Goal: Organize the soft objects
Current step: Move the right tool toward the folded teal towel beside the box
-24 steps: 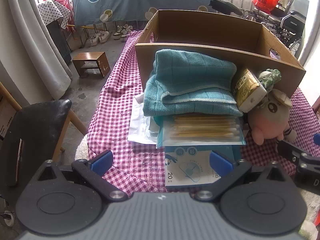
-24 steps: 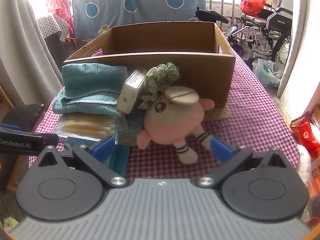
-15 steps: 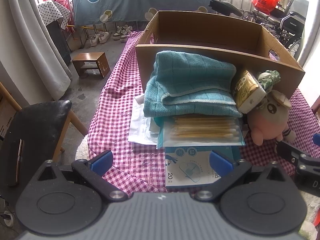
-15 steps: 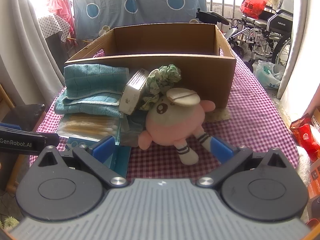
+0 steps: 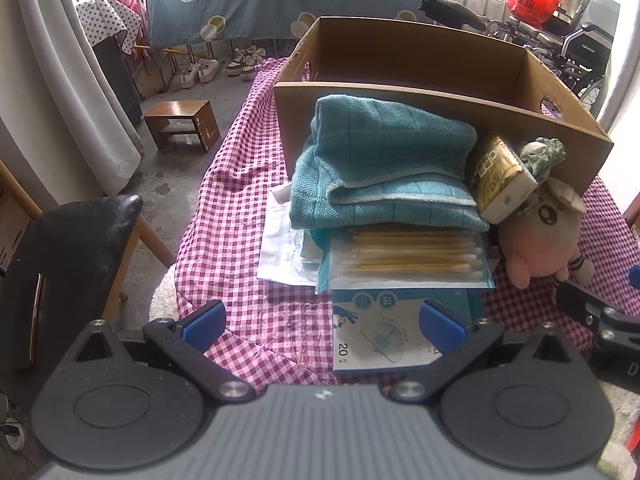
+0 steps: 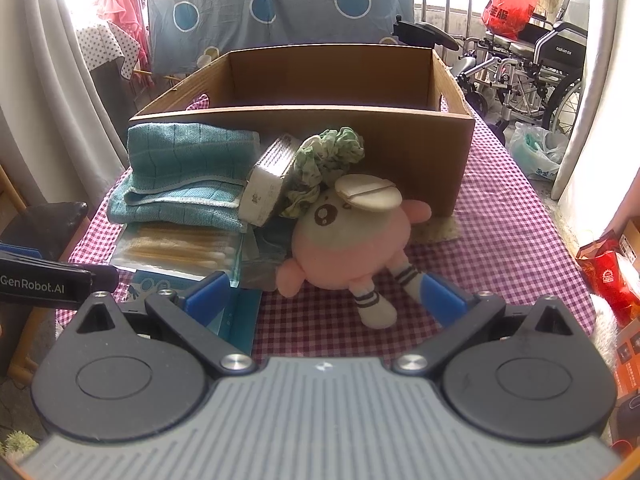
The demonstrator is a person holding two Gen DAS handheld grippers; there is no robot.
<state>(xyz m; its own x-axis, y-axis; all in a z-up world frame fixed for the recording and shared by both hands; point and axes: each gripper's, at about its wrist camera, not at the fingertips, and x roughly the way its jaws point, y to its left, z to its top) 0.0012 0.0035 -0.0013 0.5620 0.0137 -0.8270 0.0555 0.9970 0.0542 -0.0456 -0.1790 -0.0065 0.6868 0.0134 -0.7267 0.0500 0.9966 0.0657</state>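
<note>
Cardboard box [image 6: 304,132] stands empty on the checked cloth; towel [image 5: 384,168] and plush toy [image 6: 352,240] lie before it. Nothing has changed: left gripper [image 5: 322,322] and right gripper [image 6: 324,294] remain released, empty; sorting unstarted.

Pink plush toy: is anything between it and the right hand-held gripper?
Nothing visible. The right hand-held gripper is open, and the pink plush toy lies just ahead on the checked cloth, its striped feet nearest the fingers.
</note>
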